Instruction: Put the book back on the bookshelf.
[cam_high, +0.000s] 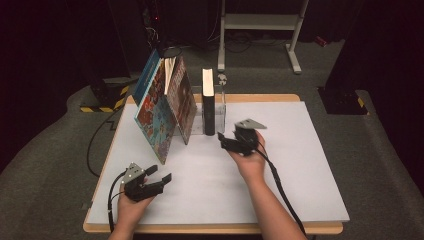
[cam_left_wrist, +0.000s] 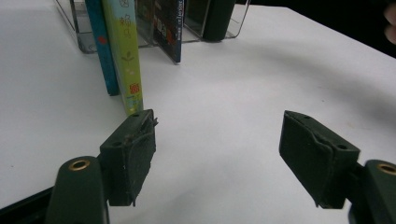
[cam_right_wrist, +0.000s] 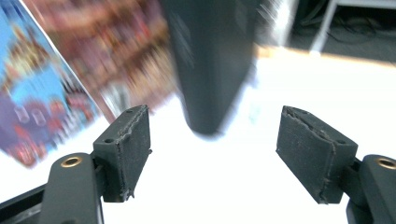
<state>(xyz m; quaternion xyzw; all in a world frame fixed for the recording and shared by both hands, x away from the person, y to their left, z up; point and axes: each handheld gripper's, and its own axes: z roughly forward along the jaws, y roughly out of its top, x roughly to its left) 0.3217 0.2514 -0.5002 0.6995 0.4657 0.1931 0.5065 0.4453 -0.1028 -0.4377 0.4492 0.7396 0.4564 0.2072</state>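
**Both grippers spread wide, right one just short of the dark book**

At the left, the white table (cam_high: 280, 190) has a bare strip between its left edge and the leaning books; the tabletop's near half is open surface, with room all around the left hand. The left gripper (cam_high: 159, 173) sits near the front-left corner, its jaws standing wide apart with nothing between them; in the left gripper view only bare white surface lies between the pads (cam_left_wrist: 133, 158), and the book spines stand farther off.

Three picture books lean together in the left part of the row: a blue-covered one (cam_high: 146, 75) at the back, a large colourful one (cam_high: 156, 117) in front of it, and a reddish one (cam_high: 181, 100) tilted against them. Their lower edges rest on the table, tops leaning left and back.

Next to the right stands one dark book (cam_high: 208, 102), upright, inside a clear holder (cam_high: 221, 107) near the table's far edge. That makes four books in all.

The right gripper (cam_high: 226, 140) hovers just in front of the dark book's spine, near it but apart. Its jaws are released and wide, holding nothing; the right gripper view is blurred, with the dark book (cam_right_wrist: 210, 65) showing beyond the gap and the pads (cam_right_wrist: 128, 149) clear of it.

Right of that hand, the table is open surface out to its right edge.
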